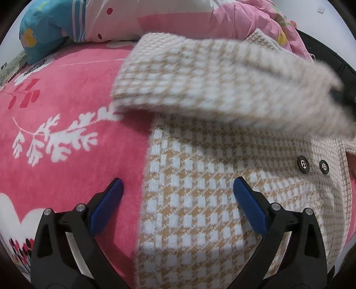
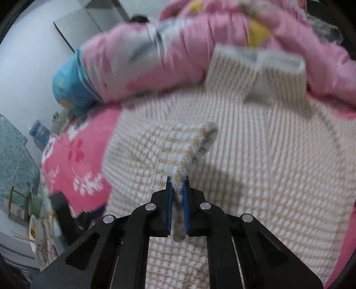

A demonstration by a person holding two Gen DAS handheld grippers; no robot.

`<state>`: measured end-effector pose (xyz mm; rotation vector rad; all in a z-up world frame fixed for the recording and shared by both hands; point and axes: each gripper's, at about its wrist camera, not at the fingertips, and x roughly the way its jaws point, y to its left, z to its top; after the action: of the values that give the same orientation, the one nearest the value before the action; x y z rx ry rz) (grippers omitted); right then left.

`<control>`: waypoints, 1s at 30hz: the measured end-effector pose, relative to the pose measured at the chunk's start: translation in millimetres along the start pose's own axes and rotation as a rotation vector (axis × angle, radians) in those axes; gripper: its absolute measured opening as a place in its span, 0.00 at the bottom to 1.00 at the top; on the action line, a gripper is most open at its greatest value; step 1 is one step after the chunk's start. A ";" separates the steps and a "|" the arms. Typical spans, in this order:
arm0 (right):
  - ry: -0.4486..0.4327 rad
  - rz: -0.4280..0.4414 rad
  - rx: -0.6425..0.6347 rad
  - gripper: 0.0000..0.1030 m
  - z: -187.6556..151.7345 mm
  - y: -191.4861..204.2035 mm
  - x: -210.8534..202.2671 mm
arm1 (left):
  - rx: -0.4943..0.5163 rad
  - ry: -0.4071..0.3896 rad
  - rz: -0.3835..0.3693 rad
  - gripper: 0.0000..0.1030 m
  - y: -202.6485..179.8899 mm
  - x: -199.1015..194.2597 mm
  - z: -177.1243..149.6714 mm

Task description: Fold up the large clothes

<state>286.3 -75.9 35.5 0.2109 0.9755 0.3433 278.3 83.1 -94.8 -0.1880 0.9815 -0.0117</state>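
Woolly beige-and-white houndstooth coat (image 1: 200,200) lies spread on a pink blanket (image 1: 66,155) with white leaf prints, its two black buttons (image 1: 302,164) facing up. The right gripper (image 2: 178,195) is clenched on a fold of the coat's sleeve (image 2: 178,142), which is lifted over the body. The left gripper (image 1: 178,200) stands wide and released, above the coat's edge and holding nothing. The thick, fuzzy fabric may slip out of the narrow pinch, and the free side may drag because nothing holds it down. Behind lies pink bedding (image 1: 200,20). I can read no label or writing.
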 end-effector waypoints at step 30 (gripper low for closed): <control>0.059 -0.246 0.273 0.13 1.1 -259.1 -10.2 | -0.003 0.003 -0.023 0.93 5.7 0.0 -2.0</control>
<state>331.1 -319.8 -40.6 0.3256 1.0930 -0.0105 276.2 88.4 -96.9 -0.2017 0.9821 -0.0319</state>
